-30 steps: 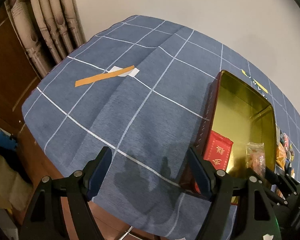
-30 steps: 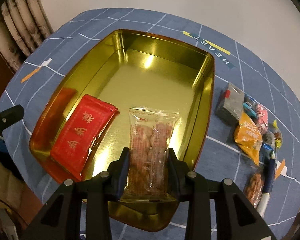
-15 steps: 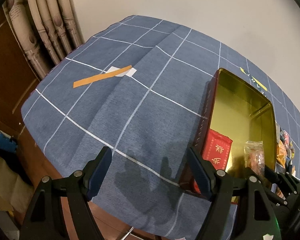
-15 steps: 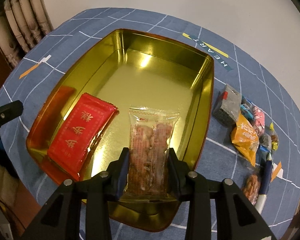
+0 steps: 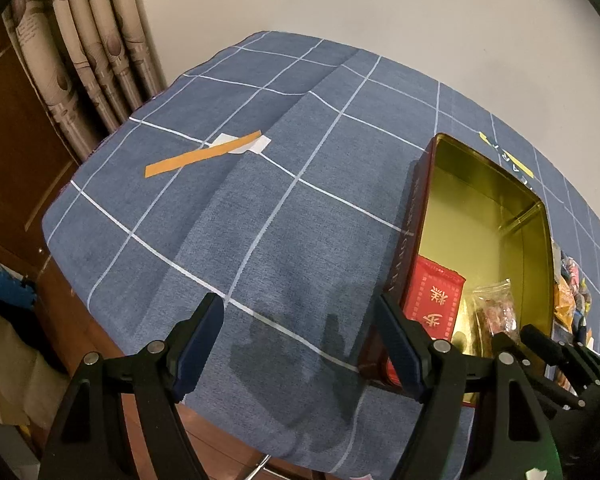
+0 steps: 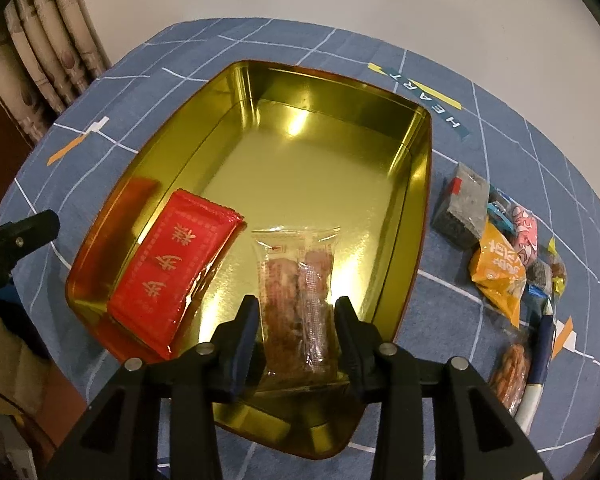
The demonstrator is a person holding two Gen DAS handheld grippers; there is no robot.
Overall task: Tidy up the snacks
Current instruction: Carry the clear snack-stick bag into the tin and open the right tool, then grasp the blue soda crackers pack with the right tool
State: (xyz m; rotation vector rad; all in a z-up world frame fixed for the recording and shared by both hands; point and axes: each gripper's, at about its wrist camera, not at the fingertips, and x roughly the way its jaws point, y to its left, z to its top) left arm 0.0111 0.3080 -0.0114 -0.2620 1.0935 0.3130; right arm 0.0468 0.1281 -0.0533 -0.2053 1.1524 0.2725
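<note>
Gold tin [image 6: 418,184] on the blue cloth [image 5: 260,208], and the placing step looks nearly done; the right gripper [image 6: 296,320] sits low over the tin's near end with the clear packet [image 6: 296,280] between its pads, grip just barely easing, pads seemingly touching the wrapper; the packet lies beside the red packet [image 6: 176,268]. Next call, likely: let go fully, lift straight up so the wrapper doesn't cling. The left gripper [image 5: 300,344] hangs released over bare cloth, holding nothing. More snacks [image 6: 500,268] wait in a row right of the tin; its wall stands between.
</note>
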